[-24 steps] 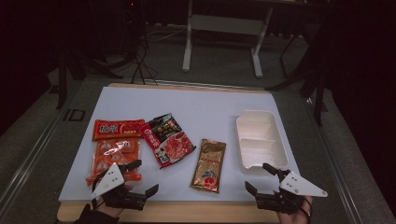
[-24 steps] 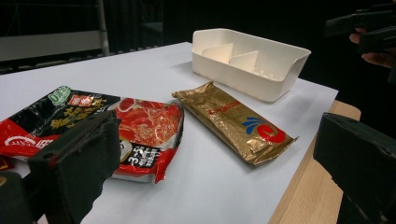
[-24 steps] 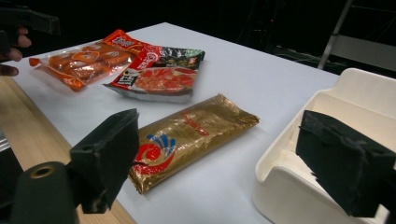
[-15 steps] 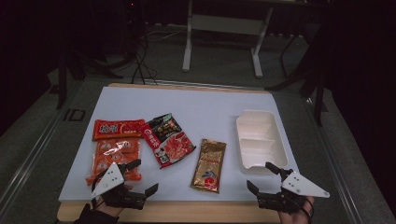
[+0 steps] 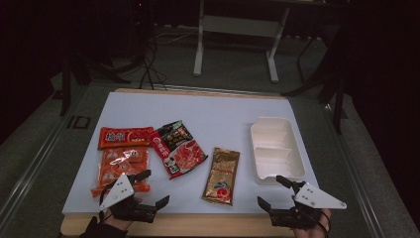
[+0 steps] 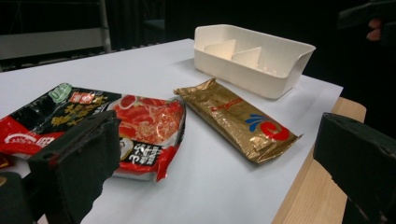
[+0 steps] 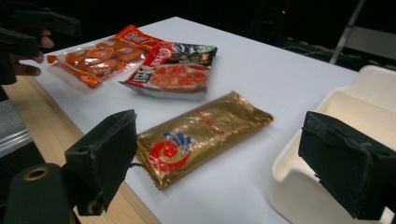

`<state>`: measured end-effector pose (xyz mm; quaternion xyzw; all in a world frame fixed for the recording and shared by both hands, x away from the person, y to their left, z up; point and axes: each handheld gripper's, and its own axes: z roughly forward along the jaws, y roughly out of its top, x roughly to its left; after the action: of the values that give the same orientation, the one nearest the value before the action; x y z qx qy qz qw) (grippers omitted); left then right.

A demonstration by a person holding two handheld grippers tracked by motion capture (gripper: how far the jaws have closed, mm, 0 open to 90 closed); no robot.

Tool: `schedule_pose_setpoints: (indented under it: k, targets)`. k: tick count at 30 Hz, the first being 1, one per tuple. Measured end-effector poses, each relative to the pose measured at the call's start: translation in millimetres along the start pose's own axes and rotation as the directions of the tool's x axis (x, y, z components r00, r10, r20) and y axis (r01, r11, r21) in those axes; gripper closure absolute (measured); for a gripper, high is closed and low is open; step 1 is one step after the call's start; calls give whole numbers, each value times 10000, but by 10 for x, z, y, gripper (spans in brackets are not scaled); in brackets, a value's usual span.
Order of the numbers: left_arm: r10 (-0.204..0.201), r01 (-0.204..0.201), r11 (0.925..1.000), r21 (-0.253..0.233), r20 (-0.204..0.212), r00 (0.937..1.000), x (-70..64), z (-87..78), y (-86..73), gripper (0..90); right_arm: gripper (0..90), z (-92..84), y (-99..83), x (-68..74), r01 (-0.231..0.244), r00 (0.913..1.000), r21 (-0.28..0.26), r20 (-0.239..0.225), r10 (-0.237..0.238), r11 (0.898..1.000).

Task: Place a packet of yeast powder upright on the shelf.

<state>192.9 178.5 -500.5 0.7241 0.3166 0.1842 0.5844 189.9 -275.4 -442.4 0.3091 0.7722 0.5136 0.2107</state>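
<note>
both grippers are hovering with jaws standing wide and gripping nothing: the left gripper point(image 5: 148, 191) at the table's near left corner beside the orange packet point(image 5: 120, 168), the right gripper point(image 5: 276, 192) at the near right corner, just before the white tray point(image 5: 297, 166). the gold packet point(image 5: 222, 175) is lying between them near the front edge.

The room is dim and its surroundings fall to near black, while the white table sheet point(image 5: 208, 119) is the brightest area, lit evenly from above. Shadows are soft and short; the white tray point(image 6: 254, 58) casts a faint one toward 5 o'clock in the left gripper view. The gold packet point(image 7: 201, 135) shows mild glare. In the 2 gripper views the near black jaws are blurred. The high view is grainy.
</note>
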Motion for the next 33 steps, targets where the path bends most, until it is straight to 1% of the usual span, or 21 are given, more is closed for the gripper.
schedule_pose_setpoints:
  k: [2,4,5,7,8,9,11,13,16,19,21,25,27,31,33]
  targets:
    - [-92,92,9999,-47,-24,10000,17,-14,-1,13,115,2,47,31,170,9999,-19,-15,-170,9999]
    - [-240,240,9996,-171,1,9997,26,-28,4,13,116,4,92,58,186,9997,41,-161,-186,9998]
    - [-258,258,9995,-176,10,9997,28,-29,2,13,115,9,112,70,220,9997,73,-90,-219,9997]
    - [-218,218,9997,-90,18,9998,32,-22,-9,13,116,18,152,84,311,9994,114,-153,-310,9995]
    - [-194,194,9998,-60,31,9998,36,-17,-13,13,115,20,169,91,429,9991,61,-56,-428,9991]
    - [-155,155,9999,-41,-1,9999,40,-11,-15,13,115,21,188,92,470,9989,50,-58,-470,9989]
    - [-233,233,9997,-61,63,9997,46,-1,-16,13,115,23,224,91,411,9991,-43,-52,-412,9991]
    - [-215,215,9998,-44,98,9997,36,14,-17,13,115,34,270,87,467,9989,0,-49,-467,9989]
    - [-92,92,10000,0,140,9999,17,26,-16,13,115,57,358,80,741,9972,-141,96,-740,9971]
    - [-77,77,10000,6,170,9998,13,37,-24,13,115,94,464,54,834,9963,-289,206,-828,9961]
    - [-193,193,9998,-2,211,9996,23,40,-30,13,116,116,537,42,821,9966,-404,134,-817,9958]
    - [-242,243,9997,-66,203,9995,30,31,-28,13,117,175,653,33,856,9961,-552,-177,-867,9948]
    - [-208,209,9998,-52,212,9996,24,32,-27,13,117,221,689,37,1059,9943,-533,-94,-1065,9930]
    - [-172,171,9998,36,257,9995,12,41,-29,13,117,310,739,29,1228,9921,-654,-191,-1243,9903]
    - [-170,170,9999,26,240,9996,9,40,-27,13,117,355,753,-2,1069,9938,-657,-252,-1087,9921]
